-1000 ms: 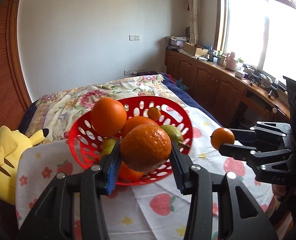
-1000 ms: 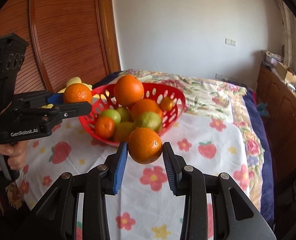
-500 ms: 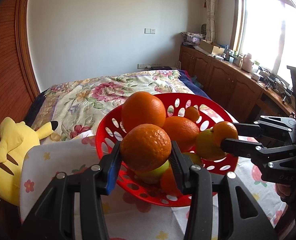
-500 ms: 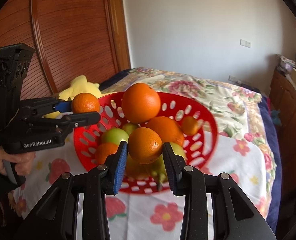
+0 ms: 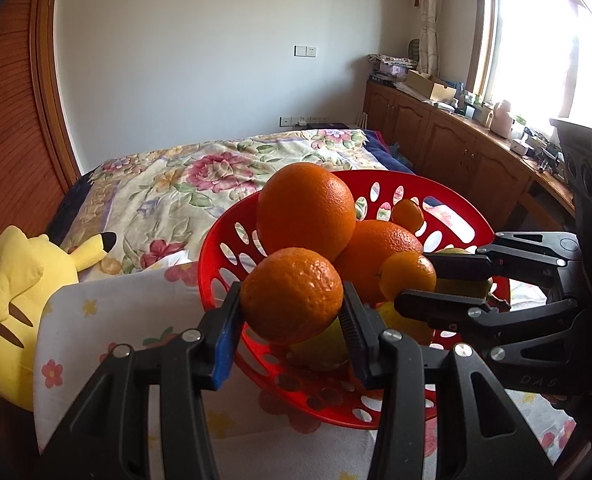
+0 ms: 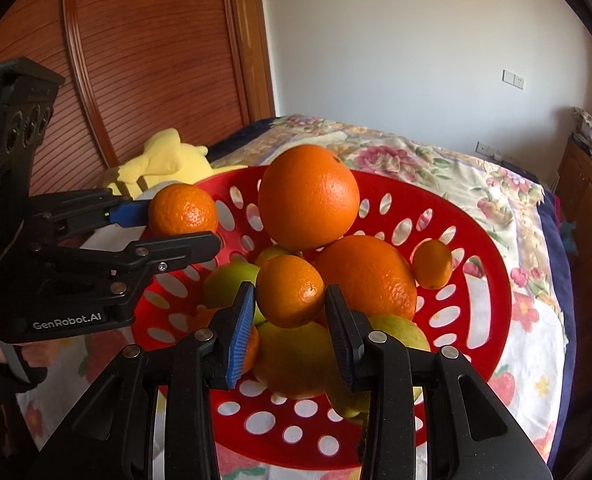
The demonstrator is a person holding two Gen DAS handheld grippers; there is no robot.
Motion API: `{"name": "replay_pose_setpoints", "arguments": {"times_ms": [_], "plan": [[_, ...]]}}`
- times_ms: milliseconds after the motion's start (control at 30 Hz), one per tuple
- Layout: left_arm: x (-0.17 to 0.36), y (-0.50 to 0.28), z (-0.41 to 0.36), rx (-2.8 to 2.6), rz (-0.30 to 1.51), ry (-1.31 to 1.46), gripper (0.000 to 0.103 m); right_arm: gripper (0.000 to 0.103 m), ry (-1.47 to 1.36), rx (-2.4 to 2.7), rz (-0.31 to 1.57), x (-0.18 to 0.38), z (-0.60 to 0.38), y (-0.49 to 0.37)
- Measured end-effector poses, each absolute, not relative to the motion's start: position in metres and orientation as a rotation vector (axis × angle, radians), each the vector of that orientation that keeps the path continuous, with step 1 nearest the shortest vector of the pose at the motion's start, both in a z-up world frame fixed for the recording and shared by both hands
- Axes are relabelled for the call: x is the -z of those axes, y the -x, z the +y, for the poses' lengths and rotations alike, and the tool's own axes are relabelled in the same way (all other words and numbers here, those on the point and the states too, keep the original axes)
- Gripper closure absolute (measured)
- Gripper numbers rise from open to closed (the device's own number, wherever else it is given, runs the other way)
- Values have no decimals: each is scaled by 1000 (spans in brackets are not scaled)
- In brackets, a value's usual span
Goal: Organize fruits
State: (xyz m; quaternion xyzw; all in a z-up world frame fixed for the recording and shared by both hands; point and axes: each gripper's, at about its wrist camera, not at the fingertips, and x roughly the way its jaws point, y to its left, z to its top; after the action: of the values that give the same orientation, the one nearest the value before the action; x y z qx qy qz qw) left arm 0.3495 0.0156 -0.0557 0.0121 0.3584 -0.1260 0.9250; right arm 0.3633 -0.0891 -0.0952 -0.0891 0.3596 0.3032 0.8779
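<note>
We hold two tangerines: left tool [image 5: 292, 312] clamps one [image 5: 292, 294] at the red basket's [image 5: 224, 240] rim, right tool [image 6: 290, 312] clamps another [image 6: 290, 291] over three oranges inside.

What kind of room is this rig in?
A bedroom, most likely: a bed under a floral quilt, a yellow plush toy beside it, and wooden cabinets below the window.

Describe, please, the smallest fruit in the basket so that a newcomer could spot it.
Find the red perforated basket on the floral bedspread. Beside the pile, against the basket's wall, sits a tiny orange citrus. It is much smaller than the big oranges and touches neither gripper.
</note>
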Motion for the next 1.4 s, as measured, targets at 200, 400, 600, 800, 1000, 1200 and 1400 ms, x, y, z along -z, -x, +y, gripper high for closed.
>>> {"name": "replay_pose_setpoints", "arguments": {"times_ms": [200,400,600,800,1000,1200,1400], "plan": [[55,-354,15,258,738,-28,58,67,180,-629,751,97,-88,-364],[55,-356,14,256,737,-34,58,67,169,-624,746,95,-93,-359],[55,-361,10,257,736,-46,57,67,152,-612,738,94,-101,-349],[58,-360,9,229,747,-47,52,67,149,-610,729,89,-101,-343],[51,-347,12,222,740,-39,49,67,139,-605,716,84,-104,-335],[40,-326,6,220,723,-45,49,67,123,-592,693,74,-112,-322],[29,-295,0,220,703,-56,49,67,80,-577,665,59,-123,-298]]}}
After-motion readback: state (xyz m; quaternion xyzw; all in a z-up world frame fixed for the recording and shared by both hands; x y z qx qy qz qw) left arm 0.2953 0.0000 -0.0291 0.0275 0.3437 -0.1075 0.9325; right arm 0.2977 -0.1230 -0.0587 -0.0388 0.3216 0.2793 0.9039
